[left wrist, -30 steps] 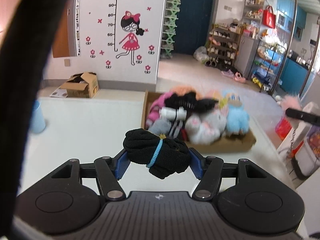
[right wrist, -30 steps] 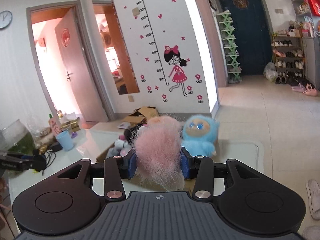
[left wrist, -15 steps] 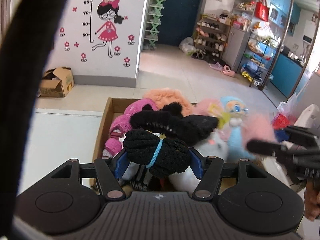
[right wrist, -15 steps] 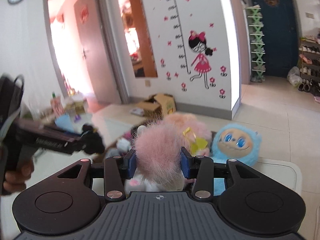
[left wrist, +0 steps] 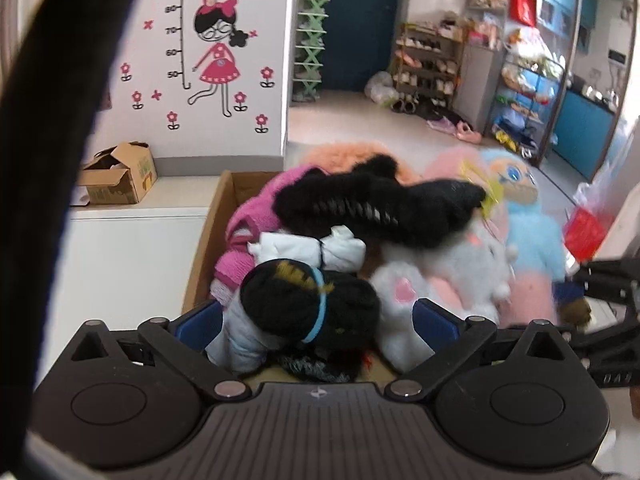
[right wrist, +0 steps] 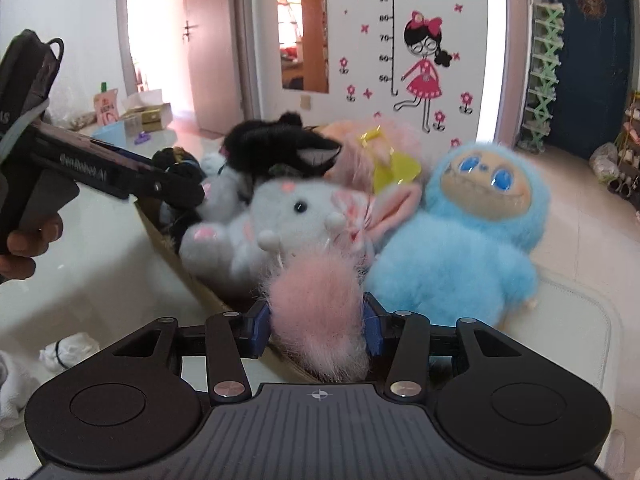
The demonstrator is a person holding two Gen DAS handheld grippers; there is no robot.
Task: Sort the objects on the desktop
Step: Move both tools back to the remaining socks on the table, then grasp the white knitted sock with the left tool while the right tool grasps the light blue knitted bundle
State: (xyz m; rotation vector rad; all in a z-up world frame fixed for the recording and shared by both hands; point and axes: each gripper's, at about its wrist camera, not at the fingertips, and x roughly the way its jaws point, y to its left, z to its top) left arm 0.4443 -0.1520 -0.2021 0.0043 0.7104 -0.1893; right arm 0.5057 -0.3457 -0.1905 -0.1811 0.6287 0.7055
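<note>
Most toys already fill the brown cardboard box (left wrist: 208, 236); left gripper (left wrist: 316, 320) spread, black sock bundle (left wrist: 308, 304) released; right gripper (right wrist: 318, 330) clamps pink fluffy pompom (right wrist: 318, 304), unplaced; white bundle (right wrist: 66, 350) remains on the table.

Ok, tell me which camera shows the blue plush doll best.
The right wrist view: the blue plush doll sits whole and unblocked, face and body clear. In the left wrist view the doll is blurred, far right, its lower part hidden behind other toys.

Height chart (left wrist: 182, 24) wall sticker — numbers 50 to 100 readable; lettering on the left gripper (right wrist: 172, 188) blurred.
</note>
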